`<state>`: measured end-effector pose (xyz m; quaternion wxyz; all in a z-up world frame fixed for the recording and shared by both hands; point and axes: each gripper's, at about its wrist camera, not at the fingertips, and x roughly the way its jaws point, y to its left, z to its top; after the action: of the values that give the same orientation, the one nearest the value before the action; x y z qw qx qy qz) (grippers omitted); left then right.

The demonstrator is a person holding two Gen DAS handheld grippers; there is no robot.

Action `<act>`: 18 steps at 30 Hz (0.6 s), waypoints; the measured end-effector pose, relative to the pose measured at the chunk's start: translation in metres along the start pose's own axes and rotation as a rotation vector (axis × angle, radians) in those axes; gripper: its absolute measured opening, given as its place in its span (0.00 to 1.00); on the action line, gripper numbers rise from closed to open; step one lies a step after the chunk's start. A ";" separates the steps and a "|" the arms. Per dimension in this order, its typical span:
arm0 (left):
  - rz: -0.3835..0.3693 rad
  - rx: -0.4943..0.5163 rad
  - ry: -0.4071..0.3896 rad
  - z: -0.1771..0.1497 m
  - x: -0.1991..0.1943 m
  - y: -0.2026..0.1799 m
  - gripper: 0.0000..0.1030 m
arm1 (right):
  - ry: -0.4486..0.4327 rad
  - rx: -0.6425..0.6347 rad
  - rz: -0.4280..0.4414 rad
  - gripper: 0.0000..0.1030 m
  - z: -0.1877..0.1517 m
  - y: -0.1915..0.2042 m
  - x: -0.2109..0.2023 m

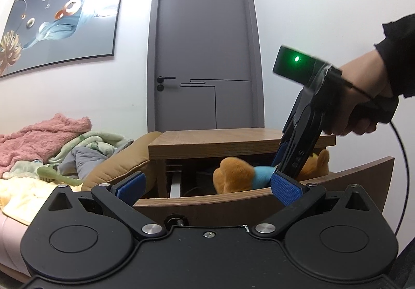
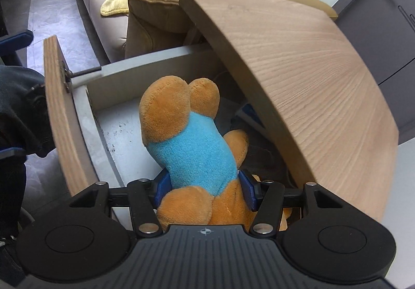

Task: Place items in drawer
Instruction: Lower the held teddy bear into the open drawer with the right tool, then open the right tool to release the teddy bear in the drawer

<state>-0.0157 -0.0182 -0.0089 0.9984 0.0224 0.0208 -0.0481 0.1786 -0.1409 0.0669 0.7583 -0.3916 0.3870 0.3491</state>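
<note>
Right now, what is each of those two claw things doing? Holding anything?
Left gripper: open, holding nothing, near the drawer front.
Right gripper: closed on the plush toy, lowering it into the drawer.

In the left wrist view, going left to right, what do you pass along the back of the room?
Pink blanket → green patterned blanket → brown cushion → plush toy in the open drawer → right tool.
</note>
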 end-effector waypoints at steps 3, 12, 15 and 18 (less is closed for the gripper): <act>-0.004 0.001 0.005 0.000 0.001 -0.001 0.99 | -0.001 0.000 0.015 0.58 0.000 0.000 0.011; -0.008 0.005 0.016 -0.002 0.006 -0.002 0.99 | 0.005 0.009 0.051 0.60 -0.003 -0.003 0.037; -0.002 0.009 0.018 -0.003 0.007 -0.002 0.99 | -0.005 0.012 0.056 0.62 -0.004 -0.003 0.038; 0.000 0.009 0.019 -0.003 0.008 -0.003 0.99 | -0.018 0.023 0.053 0.67 -0.005 -0.004 0.039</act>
<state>-0.0084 -0.0213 -0.0126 0.9980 0.0275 0.0302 -0.0477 0.1978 -0.1380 0.0327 0.7567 -0.3695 0.3945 0.3678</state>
